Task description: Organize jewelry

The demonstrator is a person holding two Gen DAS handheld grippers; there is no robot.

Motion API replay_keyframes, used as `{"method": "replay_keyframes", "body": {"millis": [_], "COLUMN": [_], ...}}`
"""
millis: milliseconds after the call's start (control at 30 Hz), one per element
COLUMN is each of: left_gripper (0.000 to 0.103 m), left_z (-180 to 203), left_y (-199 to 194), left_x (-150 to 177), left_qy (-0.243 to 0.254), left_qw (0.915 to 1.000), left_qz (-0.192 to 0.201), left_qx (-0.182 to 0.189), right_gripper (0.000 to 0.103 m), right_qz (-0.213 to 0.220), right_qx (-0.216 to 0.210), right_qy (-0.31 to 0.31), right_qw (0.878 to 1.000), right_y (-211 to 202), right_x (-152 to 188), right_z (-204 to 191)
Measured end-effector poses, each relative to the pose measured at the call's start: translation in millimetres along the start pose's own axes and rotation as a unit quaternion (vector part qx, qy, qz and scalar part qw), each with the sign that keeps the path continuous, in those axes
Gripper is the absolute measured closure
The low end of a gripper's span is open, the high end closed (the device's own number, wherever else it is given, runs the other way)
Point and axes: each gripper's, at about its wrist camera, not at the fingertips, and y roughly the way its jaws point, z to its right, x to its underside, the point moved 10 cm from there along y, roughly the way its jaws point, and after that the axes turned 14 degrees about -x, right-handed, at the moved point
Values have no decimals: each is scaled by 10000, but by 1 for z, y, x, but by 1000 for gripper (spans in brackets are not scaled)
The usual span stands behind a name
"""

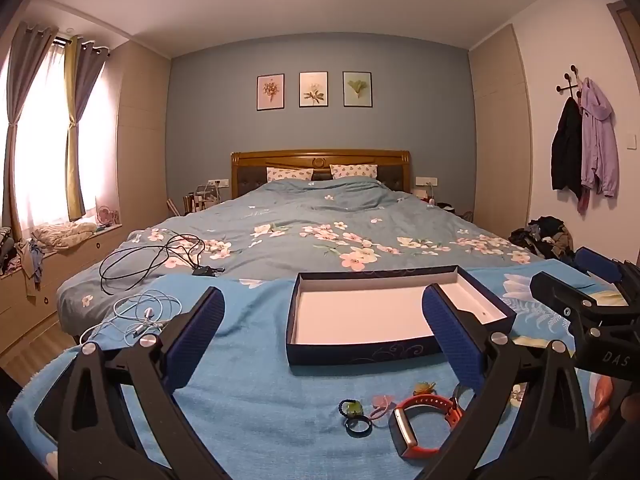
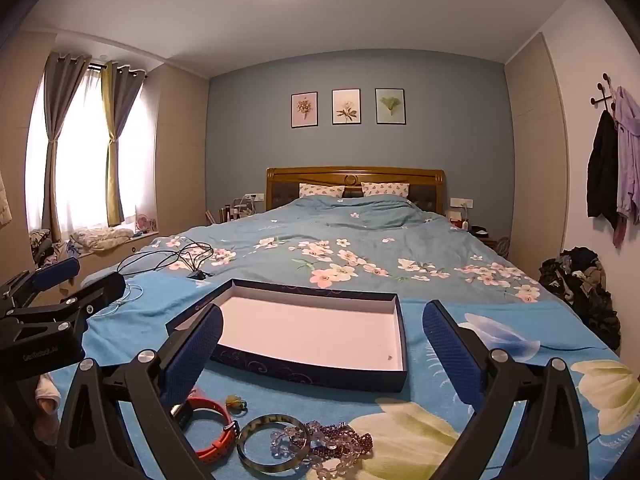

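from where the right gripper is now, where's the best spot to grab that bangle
Grip the bangle across its near-left rim, coming from above with one finger inside the ring. It lies flat on the blue cloth, and its right side touches the bead bracelets. The right gripper is open.

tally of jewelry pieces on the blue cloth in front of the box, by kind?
Orange-strapped wristband watch: 1
Dark translucent bangle: 1
Purple and clear beaded bracelets, tangled pile: count cannot be told, tallied as 1 pile
Black ring: 1
Small green-ornament pieces: 2
Total: 6
Shallow dark-blue cardboard box: nothing in it.
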Motion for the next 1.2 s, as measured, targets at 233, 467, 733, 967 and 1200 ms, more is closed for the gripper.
{"method": "replay_keyframes", "body": {"millis": [233, 467, 733, 967, 1200], "left_gripper": [6, 6, 6, 6, 6], "left_z": [1, 0, 1, 1, 0], "left_y": [-2, -4, -5, -6, -10], "left_x": [-3, -1, -1, -1, -3], "left_qy": [47, 18, 29, 34, 38], "left_qw": [10000, 10000, 9999, 9999, 9998], "left_qz": [75, 86, 105, 138, 180], "left_qx": [42, 26, 10, -8, -10], "right_gripper": [6, 6, 6, 6, 6], "right_qz": [-67, 34, 40, 45, 74], "right_qx": [-53, 6, 10, 23, 23], "right_qy": [66, 125, 112, 107, 124], "right_qw": [9999, 9999, 9999, 9999, 9999], "right_y": [1, -8, -7, -6, -10], "right_x": [1, 3, 4, 4, 3], "right_z": [2, 6, 4, 4, 5]}}
